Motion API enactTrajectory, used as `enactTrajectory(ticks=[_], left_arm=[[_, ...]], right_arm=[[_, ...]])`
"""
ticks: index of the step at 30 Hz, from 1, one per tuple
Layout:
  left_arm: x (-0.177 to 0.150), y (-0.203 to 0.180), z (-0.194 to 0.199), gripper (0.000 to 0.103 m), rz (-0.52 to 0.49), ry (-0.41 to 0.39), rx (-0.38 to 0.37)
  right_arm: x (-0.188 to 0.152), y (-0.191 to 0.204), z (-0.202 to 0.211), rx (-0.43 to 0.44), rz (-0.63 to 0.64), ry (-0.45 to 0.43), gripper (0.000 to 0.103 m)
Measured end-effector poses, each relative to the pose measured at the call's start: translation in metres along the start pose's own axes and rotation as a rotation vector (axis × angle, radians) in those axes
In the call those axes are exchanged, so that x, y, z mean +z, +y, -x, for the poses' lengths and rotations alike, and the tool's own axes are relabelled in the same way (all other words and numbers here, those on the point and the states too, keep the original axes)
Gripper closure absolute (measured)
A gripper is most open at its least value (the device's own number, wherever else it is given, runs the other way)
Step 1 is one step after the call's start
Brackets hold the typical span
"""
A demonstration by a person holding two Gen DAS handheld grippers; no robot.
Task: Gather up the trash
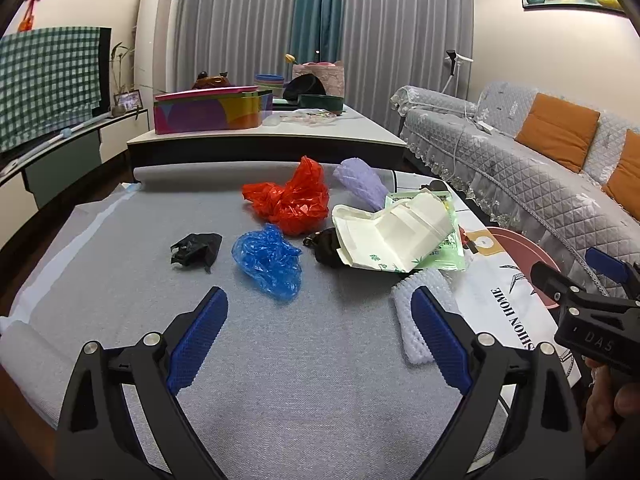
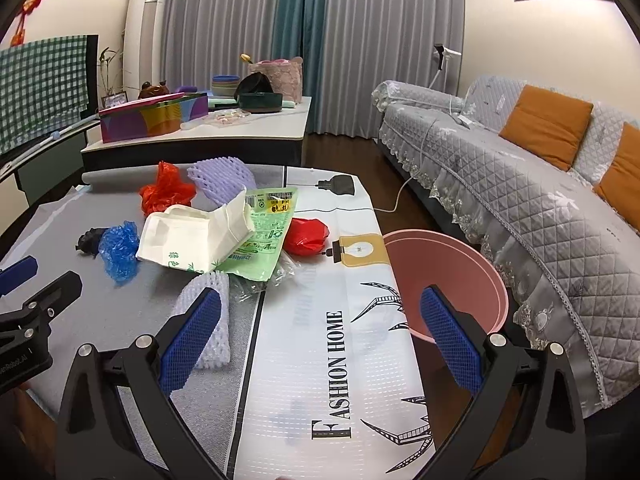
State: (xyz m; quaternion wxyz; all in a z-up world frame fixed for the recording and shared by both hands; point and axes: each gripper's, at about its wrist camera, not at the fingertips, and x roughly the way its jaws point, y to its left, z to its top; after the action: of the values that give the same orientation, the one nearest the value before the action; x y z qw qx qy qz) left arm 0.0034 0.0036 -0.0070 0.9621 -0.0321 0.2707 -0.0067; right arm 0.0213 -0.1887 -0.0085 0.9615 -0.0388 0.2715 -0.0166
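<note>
Trash lies scattered on a table with a grey mat point(image 1: 120, 280): a black scrap point(image 1: 196, 250), a crumpled blue bag point(image 1: 268, 260), a red bag point(image 1: 292, 200), a purple foam net point(image 1: 360, 184), a white paper bag point(image 1: 396, 232) on a green wrapper point(image 2: 264, 236), a white foam net point(image 2: 208, 320) and a small red bag point(image 2: 306, 236). My left gripper point(image 1: 320, 312) hangs open above the mat, just short of the blue bag. My right gripper point(image 2: 320, 316) is open over the white printed cloth point(image 2: 340, 380), its left finger beside the white foam net. A pink bin point(image 2: 448, 280) stands at the table's right edge.
A grey quilted sofa point(image 2: 520, 200) with orange cushions runs along the right. Behind the table stands a second table point(image 1: 280, 136) with a colourful box and bowls. A black plug point(image 2: 340, 184) with a white cable lies at the far end of the cloth.
</note>
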Motion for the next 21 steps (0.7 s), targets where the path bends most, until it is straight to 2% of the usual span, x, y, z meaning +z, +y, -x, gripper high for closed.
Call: enactTrajectory(ticks=[21], left_arm=[[-0.0019, -0.0008, -0.0019, 0.013, 0.002, 0.004, -0.004]], right_arm=[[0.0022, -0.0051, 0.0021, 0.004, -0.017, -0.003, 0.005]])
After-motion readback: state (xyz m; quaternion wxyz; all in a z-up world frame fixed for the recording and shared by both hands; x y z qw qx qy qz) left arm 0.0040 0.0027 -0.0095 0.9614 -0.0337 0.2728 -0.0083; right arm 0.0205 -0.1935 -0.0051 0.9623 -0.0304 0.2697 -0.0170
